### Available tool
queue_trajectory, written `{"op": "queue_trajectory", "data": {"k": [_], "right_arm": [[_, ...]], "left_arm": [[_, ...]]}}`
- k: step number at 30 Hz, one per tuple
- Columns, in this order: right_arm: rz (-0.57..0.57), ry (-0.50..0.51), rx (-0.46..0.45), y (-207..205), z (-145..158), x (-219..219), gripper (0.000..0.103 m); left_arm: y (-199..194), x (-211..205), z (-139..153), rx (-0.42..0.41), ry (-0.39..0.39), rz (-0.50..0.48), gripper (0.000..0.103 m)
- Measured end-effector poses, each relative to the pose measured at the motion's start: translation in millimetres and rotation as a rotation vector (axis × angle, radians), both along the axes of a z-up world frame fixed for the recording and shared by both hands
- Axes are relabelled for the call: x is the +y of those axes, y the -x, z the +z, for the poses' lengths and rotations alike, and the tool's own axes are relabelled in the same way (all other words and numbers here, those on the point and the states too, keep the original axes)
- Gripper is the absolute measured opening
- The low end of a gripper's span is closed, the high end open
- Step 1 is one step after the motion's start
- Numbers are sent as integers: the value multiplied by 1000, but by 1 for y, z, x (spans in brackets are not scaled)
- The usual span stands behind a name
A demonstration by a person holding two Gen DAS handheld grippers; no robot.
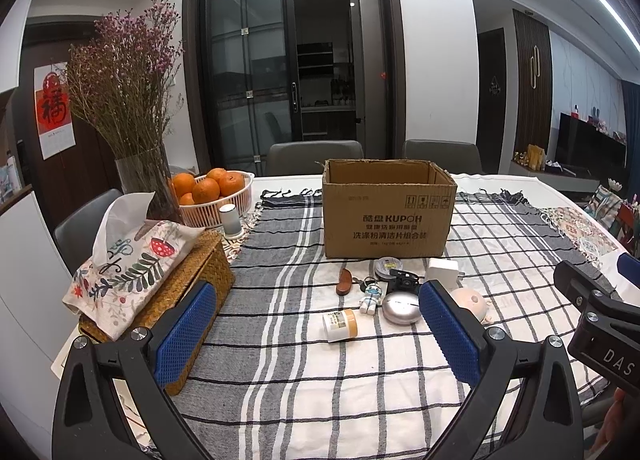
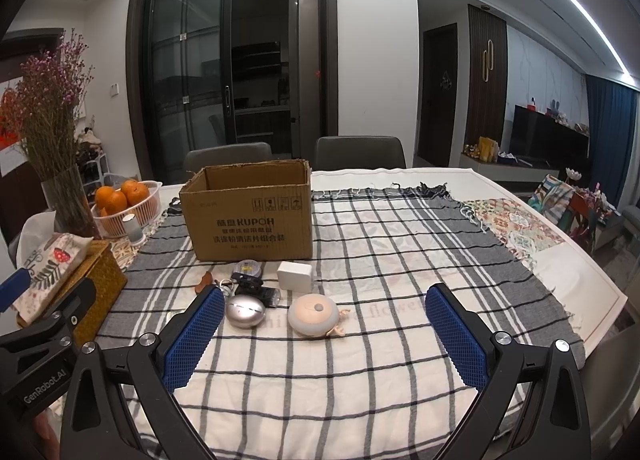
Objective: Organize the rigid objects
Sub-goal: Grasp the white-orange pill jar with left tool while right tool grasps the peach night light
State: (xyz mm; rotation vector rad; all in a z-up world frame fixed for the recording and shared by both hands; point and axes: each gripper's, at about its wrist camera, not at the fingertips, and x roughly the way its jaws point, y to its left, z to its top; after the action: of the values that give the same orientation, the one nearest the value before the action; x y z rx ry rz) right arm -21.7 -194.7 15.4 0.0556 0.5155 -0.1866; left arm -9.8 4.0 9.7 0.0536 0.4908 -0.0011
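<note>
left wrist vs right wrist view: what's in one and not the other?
Only the left wrist view: the pill bottle lying on its side, the astronaut figure, and the red wall calendar.

Only the right wrist view: the bare white table edge beyond the cloth, and blue curtains.

Both: the open cardboard box, silver oval case, pink round gadget, white charger, oranges basket, and tissue box. The left tool and right tool are both open and empty.

White table (image 2: 576,280), checked cloth (image 2: 380,260), cardboard box (image 2: 248,216), fruit basket (image 1: 224,208)
</note>
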Motion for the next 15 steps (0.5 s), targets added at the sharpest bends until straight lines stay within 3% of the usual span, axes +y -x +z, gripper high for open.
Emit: {"op": "queue_trajectory", "data": {"k": [15], "right_arm": [[26, -28, 116, -31, -38, -3, 102]], "left_arm": [[-33, -4, -41, 116, 5, 31, 103]]}}
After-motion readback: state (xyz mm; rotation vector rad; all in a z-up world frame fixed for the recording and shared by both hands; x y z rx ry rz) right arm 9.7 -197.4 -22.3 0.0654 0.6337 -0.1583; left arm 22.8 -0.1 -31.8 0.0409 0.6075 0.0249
